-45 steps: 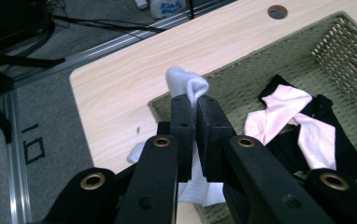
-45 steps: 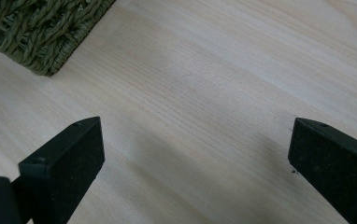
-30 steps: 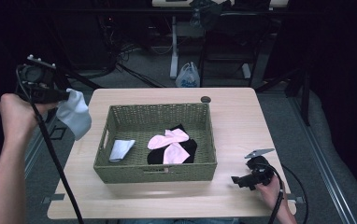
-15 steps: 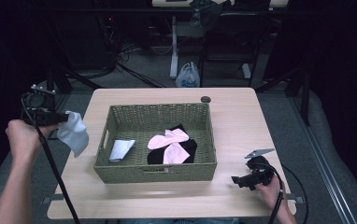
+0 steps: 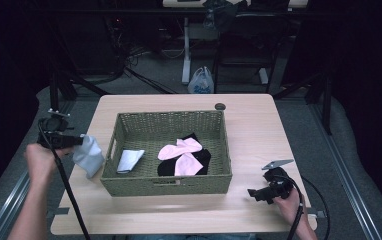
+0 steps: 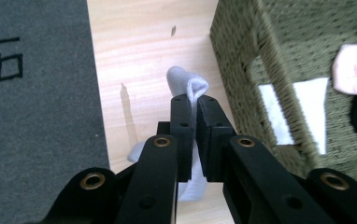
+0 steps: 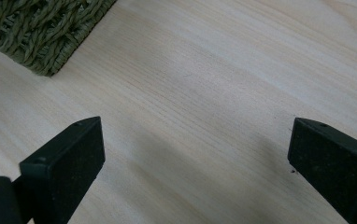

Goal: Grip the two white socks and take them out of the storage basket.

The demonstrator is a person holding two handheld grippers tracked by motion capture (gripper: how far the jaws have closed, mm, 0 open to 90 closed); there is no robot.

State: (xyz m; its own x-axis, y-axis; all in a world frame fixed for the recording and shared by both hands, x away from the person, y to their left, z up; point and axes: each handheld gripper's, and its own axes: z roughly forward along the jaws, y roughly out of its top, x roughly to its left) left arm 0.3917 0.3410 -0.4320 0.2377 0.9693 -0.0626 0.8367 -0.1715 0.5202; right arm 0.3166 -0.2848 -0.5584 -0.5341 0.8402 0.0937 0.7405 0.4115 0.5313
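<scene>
Left of the green basket [image 5: 166, 184], over the table [image 5: 259, 115]: grey sock [image 5: 89, 156] pinched in closed left gripper [image 5: 77, 141], just beside basket wall. Inside basket: white cloth [image 5: 129, 160], pink socks [image 5: 181, 155], black sock [image 5: 201, 159]. Near front right corner: right gripper [image 7: 195, 154], jaws wide apart, holding nothing.

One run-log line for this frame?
left gripper: shut on pale grey sock, beside green woven basket | right gripper: open, over light wooden table

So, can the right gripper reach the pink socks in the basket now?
Probably yes: the right gripper is open and empty, the basket has no lid, and the pink socks lie on top.
</scene>
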